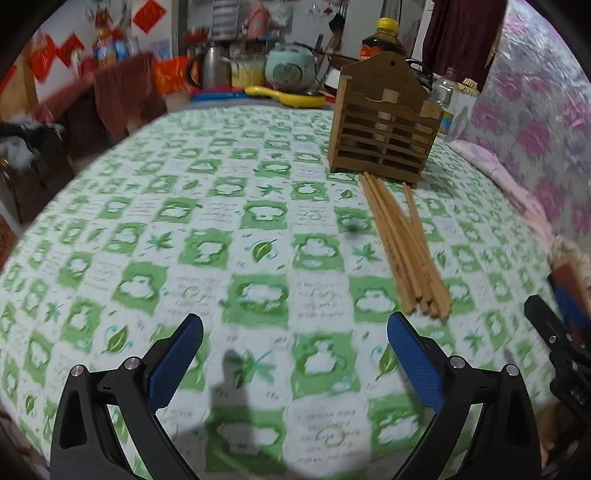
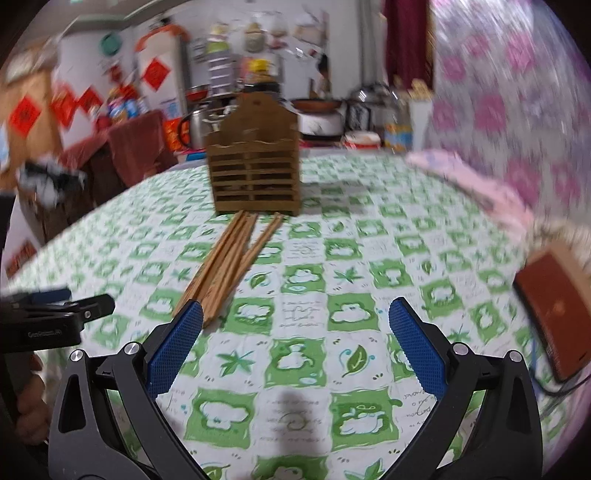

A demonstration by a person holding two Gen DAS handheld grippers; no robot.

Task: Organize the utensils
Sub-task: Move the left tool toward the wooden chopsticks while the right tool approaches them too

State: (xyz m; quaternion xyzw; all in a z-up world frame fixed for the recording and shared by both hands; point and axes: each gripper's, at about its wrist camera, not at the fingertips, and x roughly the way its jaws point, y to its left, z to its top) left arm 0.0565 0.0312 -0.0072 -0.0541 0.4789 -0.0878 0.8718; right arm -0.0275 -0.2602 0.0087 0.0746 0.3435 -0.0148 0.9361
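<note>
Now: both claws, left and right, wide open, empty. Chopsticks loose before holder; pinch near ends, lift level.

- This is a lived-in home, in a combined kitchen and dining corner.
- A table takes up the lower half of both views, covered with a green-and-white leaf-print tablecloth.
- At upper centre of the left wrist view, clutter stands behind the table: a pale green rice cooker, a metal kettle, a yellow pan and a dark sauce bottle with a yellow cap.
- Red paper decorations hang on the white wall at upper left of the right wrist view.
- Pink floral fabric fills the right side, and a dark red curtain hangs at the upper right.
</note>
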